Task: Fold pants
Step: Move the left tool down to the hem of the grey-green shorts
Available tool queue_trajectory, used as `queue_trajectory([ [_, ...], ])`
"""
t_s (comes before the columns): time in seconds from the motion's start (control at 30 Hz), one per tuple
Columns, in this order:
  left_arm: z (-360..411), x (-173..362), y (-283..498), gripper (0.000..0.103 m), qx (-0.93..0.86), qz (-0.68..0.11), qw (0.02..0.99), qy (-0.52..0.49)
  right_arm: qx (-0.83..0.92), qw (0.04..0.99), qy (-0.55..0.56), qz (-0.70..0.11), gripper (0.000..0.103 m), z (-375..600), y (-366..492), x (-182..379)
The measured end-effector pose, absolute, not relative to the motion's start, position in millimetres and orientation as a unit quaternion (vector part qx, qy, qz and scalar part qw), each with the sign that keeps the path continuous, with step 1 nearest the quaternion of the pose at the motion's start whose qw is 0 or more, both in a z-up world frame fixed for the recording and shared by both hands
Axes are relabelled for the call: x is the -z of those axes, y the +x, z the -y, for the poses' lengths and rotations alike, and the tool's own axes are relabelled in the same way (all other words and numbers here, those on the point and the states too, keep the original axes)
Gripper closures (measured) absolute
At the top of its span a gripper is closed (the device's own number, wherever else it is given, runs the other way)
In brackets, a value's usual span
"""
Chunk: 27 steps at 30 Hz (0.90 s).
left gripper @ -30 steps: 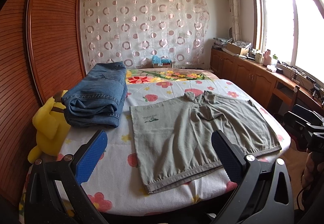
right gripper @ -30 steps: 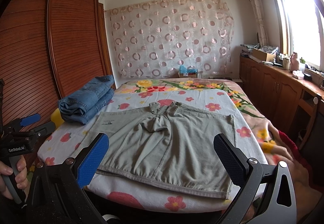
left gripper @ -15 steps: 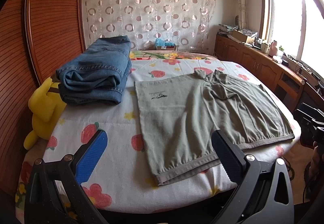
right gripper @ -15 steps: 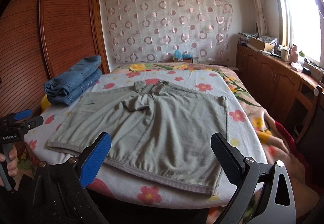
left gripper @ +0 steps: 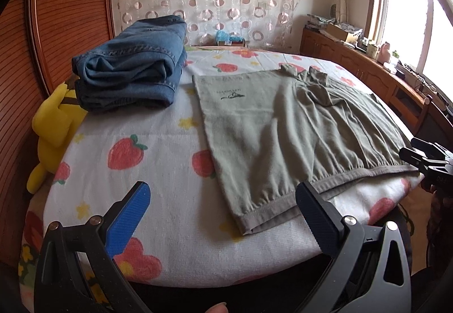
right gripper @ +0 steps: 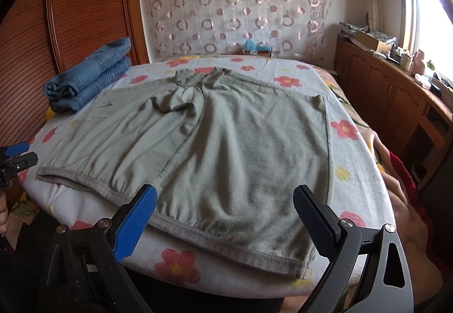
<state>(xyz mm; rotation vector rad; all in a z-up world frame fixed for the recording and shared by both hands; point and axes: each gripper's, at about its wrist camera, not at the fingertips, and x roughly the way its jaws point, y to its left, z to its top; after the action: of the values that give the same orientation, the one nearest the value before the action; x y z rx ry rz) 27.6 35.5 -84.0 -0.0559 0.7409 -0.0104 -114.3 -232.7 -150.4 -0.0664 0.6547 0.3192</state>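
Observation:
Grey-green pants (left gripper: 283, 126) lie spread flat on the flowered bedsheet (left gripper: 158, 149), hem towards me. They also show in the right wrist view (right gripper: 220, 143). My left gripper (left gripper: 223, 202) is open and empty, just short of the near left hem corner. My right gripper (right gripper: 225, 205) is open and empty, over the near right hem. The right gripper also shows at the far right of the left wrist view (left gripper: 424, 160); the left gripper shows at the left edge of the right wrist view (right gripper: 17, 157).
Folded blue jeans (left gripper: 130, 64) lie at the bed's back left, also in the right wrist view (right gripper: 87, 78). A yellow plush toy (left gripper: 53, 126) sits beside them. A wooden wardrobe (left gripper: 70, 15) stands left; a wooden counter (right gripper: 396, 92) runs along the right under the window.
Both grippers have moved forward and down towards the near hem of the pants. Both stay open and empty.

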Motion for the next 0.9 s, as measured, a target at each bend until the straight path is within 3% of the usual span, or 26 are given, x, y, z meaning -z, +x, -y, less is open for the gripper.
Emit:
queue_trajectory([
  [0.37, -45.1, 89.6, 18.4, 0.000, 0.019, -0.372, 0.928, -0.032, -0.148, 0.932, -0.049, -0.327, 0.005, 234.0, -120.0, 138.6],
  [0.57, -50.1, 92.1, 15.4, 0.010, 0.030, -0.377, 0.925, -0.037, -0.152, 0.935, -0.048, -0.316, 0.005, 236.5, -136.7, 137.4],
  [0.67, -51.2, 94.0, 13.9, 0.025, 0.040, -0.380, 0.923, -0.044, -0.154, 0.934, -0.051, -0.317, 0.004, 238.0, -140.0, 142.5],
  [0.73, -50.7, 95.4, 15.4, 0.030, 0.051, -0.384, 0.920, -0.051, -0.157, 0.932, -0.054, -0.322, 0.003, 239.4, -139.7, 142.2],
  [0.9, -47.8, 95.9, 15.8, 0.062, 0.073, -0.388, 0.917, -0.061, -0.160, 0.931, -0.057, -0.322, 0.002, 239.3, -138.4, 139.9],
])
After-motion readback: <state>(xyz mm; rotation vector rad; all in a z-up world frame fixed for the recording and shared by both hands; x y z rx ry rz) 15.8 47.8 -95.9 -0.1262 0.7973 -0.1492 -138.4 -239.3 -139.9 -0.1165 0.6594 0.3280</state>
